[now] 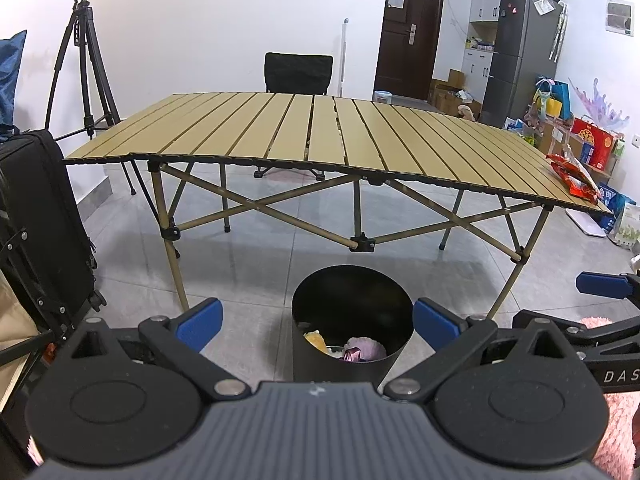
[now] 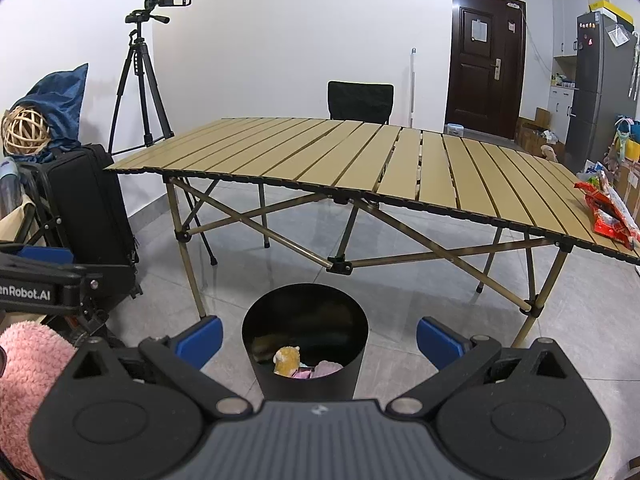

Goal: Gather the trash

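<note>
A black round bin [image 1: 352, 320] stands on the floor in front of the slatted folding table [image 1: 280, 132]. It holds a yellow piece and a pink-purple piece of trash [image 1: 360, 350]. The bin also shows in the right wrist view [image 2: 306, 332], with trash inside [image 2: 288, 360]. A red snack wrapper [image 1: 572, 176] lies at the table's right end; it also shows in the right wrist view [image 2: 608, 210]. My left gripper [image 1: 318, 322] is open and empty above the bin. My right gripper [image 2: 320, 338] is open and empty above the bin.
A black suitcase [image 1: 40, 224] stands at the left beside a tripod [image 1: 84, 64]. A black chair [image 1: 298, 74] sits behind the table. Boxes and bags [image 1: 592, 144] crowd the right wall by a fridge [image 1: 524, 56]. The floor is grey tile.
</note>
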### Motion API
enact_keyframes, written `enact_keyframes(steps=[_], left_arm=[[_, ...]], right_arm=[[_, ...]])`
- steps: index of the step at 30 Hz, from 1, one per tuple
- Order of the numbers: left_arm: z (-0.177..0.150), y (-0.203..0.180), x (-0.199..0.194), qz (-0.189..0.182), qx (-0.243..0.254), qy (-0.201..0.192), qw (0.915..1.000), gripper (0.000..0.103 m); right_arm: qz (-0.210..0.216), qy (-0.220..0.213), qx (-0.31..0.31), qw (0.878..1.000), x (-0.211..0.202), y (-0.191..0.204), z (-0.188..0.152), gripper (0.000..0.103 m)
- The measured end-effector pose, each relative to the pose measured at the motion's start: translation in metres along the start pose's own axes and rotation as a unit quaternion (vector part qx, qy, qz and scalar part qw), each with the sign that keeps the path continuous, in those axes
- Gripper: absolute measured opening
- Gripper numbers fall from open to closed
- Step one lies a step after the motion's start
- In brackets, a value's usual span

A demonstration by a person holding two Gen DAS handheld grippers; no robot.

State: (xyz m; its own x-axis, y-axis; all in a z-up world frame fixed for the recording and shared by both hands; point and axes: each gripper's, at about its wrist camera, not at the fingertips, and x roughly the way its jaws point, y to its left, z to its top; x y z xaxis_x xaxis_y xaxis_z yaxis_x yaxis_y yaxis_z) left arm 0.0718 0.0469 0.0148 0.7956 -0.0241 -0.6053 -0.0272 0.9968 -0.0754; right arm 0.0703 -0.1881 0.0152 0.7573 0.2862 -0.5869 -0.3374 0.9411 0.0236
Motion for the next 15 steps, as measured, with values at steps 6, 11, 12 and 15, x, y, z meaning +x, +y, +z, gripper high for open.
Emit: enact_keyframes(steps=[6, 11, 12, 15], left_arm=[[-0.0001, -0.0002, 0.0001, 0.000, 0.000, 0.000, 1.0000, 0.103], [-0.0022, -0.0013, 0.0011, -0.001, 0.000, 0.002, 1.0000, 0.103], [-0.0025, -0.0015, 0.0014, 0.000, 0.000, 0.003, 1.0000, 0.103], [-0.0030, -0.0014, 0.0015, -0.002, 0.000, 0.003, 1.0000, 0.103]], right_arm=[[0.002, 0.003, 0.003, 1.000, 0.0030, 0.0010, -0.0004, 0.103], [0.003, 0.005, 0.006, 1.000, 0.0042, 0.0016, -0.0012, 0.103], [0.002, 0.006, 0.006, 1.000, 0.0045, 0.0019, -0.0016, 0.103], [0.002, 0.007, 0.007, 1.000, 0.0050, 0.0023, -0.0021, 0.103]])
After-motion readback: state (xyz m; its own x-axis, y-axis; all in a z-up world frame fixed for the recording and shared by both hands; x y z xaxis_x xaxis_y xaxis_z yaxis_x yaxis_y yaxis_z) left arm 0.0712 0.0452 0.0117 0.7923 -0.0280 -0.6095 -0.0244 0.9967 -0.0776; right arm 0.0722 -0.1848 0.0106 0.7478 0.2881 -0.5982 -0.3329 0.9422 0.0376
